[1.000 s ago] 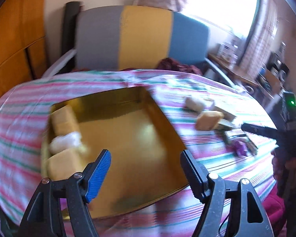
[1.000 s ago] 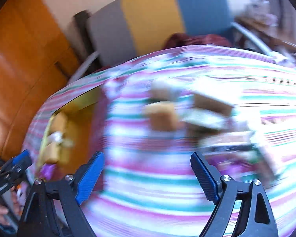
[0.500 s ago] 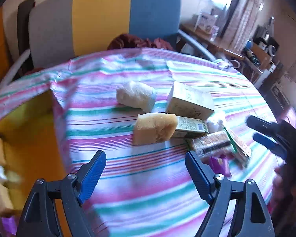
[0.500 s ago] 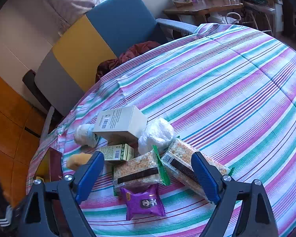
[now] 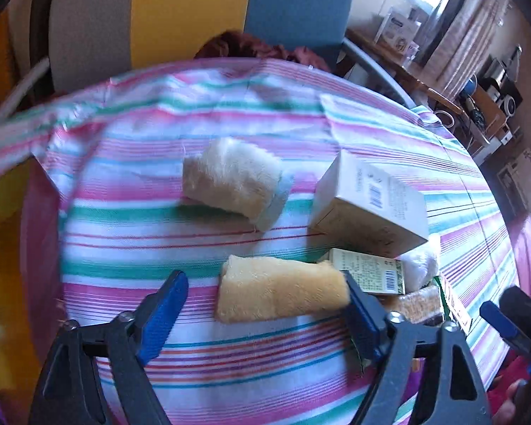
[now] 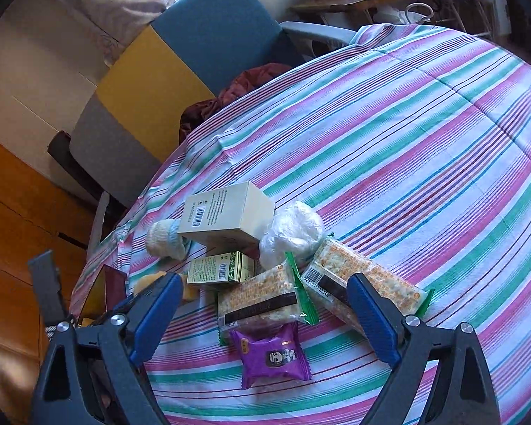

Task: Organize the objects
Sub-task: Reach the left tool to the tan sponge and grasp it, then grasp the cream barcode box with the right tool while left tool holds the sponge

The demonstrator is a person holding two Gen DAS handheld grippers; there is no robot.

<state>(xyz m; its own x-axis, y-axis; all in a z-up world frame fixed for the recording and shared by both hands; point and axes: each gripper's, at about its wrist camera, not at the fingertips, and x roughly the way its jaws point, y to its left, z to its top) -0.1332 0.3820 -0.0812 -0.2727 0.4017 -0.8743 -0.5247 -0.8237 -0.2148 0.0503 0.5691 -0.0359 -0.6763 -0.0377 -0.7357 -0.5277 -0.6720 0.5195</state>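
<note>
Most of the sorting is judged still undone: a white roll (image 5: 235,182), a yellow roll (image 5: 281,292), two boxes (image 6: 226,217), a bag (image 6: 293,230), two cracker packs (image 6: 262,295) and a purple sachet (image 6: 272,356) are seen loose on the striped cloth (image 6: 407,124), while only an edge of the gold tray (image 5: 3,191) is seen at far left. The left gripper (image 5: 265,313), lower centre, has just been closing; its jaws are spread around the yellow roll, one finger seemingly at the roll's right end, with nothing gripped. The right gripper (image 6: 265,315) is held wide open and empty over the packs.

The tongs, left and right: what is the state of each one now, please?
Left tongs: open, just been closing, yellow towel roll between them, not gripped.
Right tongs: open, just been opening, holding nothing.
</note>
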